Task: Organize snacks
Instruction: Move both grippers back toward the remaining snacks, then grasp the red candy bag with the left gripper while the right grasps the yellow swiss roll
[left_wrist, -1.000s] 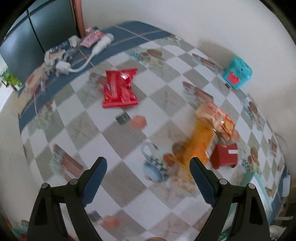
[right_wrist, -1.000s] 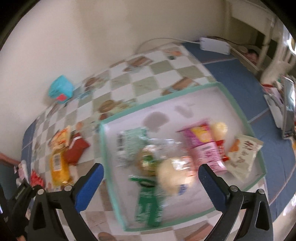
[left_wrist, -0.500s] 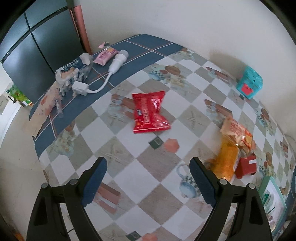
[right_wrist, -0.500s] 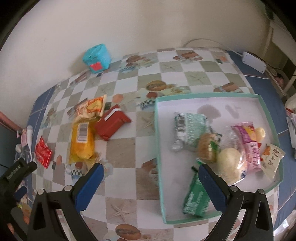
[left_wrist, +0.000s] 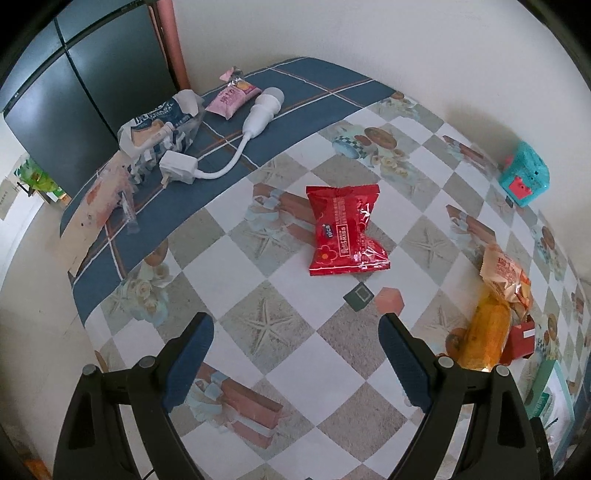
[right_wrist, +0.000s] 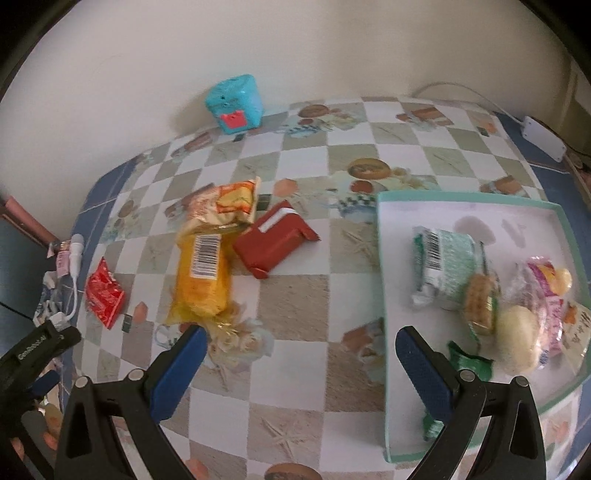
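A red snack packet lies on the checkered table, ahead of my open, empty left gripper; it also shows in the right wrist view. A yellow packet, an orange-beige packet and a red box lie left of a teal-rimmed white tray that holds several snacks, among them a green-white packet. My right gripper is open and empty above the table between the yellow packet and the tray. The left gripper shows at far left.
A teal toy box stands by the wall. A white plug with cord, a crumpled bag and a pink packet lie on the blue table end near a dark cabinet. A white adapter lies far right.
Both grippers have pulled back and swung left. The red packet now sits centred ahead of the left gripper; the tray has shifted to the right side of the right wrist view.
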